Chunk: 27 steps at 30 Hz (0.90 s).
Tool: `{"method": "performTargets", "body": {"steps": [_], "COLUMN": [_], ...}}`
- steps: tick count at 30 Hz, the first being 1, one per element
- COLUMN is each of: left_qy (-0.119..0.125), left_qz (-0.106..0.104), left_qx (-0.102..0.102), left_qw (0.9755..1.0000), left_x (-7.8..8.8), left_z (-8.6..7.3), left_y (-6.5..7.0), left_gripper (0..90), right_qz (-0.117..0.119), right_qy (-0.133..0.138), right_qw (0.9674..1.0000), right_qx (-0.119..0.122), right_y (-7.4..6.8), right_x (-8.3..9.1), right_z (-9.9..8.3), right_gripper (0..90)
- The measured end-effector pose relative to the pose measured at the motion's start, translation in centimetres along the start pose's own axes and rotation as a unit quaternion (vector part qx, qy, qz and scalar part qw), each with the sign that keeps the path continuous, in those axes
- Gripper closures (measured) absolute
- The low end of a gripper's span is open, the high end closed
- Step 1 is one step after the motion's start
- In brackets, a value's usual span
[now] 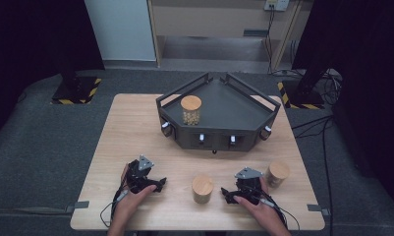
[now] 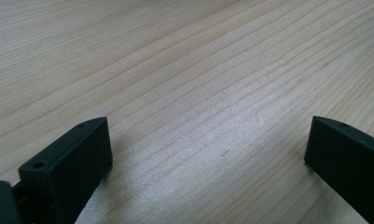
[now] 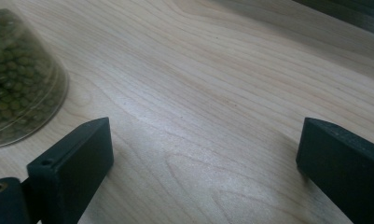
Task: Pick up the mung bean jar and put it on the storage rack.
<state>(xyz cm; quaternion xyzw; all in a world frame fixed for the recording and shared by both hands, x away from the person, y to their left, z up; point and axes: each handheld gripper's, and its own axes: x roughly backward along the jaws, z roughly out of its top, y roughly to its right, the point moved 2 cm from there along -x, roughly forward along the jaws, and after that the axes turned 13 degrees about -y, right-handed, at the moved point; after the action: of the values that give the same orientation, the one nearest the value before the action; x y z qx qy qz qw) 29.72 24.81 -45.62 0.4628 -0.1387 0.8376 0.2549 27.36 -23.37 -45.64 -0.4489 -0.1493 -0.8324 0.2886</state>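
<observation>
Three glass jars with wooden lids are in the high view. One jar (image 1: 191, 109) stands inside a dark angular tray (image 1: 236, 110) at the back. A second jar (image 1: 202, 189) stands on the table near the front, between my two grippers. The third jar (image 1: 277, 173) is just right of my right hand. My left gripper (image 1: 161, 185) rests low on the table, open, with bare wood between its jaws (image 2: 208, 154). My right gripper (image 1: 224, 194) is also open over bare wood (image 3: 205, 154); a jar of green beans (image 3: 17, 79) stands left of its left jaw, apart from it.
The tray has small knobs along its front wall (image 1: 216, 140) and raised rails. The wooden table (image 1: 135, 128) sits on grey floor, with cables (image 1: 322, 132) at the right. Black stands with yellow-striped bases (image 1: 76, 91) flank the back corners.
</observation>
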Motion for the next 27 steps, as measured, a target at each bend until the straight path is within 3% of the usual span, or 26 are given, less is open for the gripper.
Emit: {"method": "performTargets", "body": {"steps": [5, 17, 27], "left_qy": [0.0, 0.0, 0.0], "left_qz": [-0.001, -0.001, 0.0], "left_qx": [0.0, 0.0, 0.0], "left_qw": [1.0, 1.0, 1.0], "left_x": [0.0, 0.0, 0.0], "left_z": [0.0, 0.0, 0.0], "left_y": [0.0, 0.0, 0.0], "left_gripper": [0.0, 0.0, 0.0], "right_qz": [0.009, -0.006, -0.013], "right_qy": [0.022, 0.044, 0.05], "right_qw": [0.9996, 0.9989, 0.9983], "right_qx": [-0.016, 0.012, 0.026], "right_y": [0.4, -1.4, -3.4], "right_x": [0.5, 5.2, 7.7], "right_z": [-0.4, 0.2, 0.6], "right_gripper": [4.6, 4.2, 4.5]}}
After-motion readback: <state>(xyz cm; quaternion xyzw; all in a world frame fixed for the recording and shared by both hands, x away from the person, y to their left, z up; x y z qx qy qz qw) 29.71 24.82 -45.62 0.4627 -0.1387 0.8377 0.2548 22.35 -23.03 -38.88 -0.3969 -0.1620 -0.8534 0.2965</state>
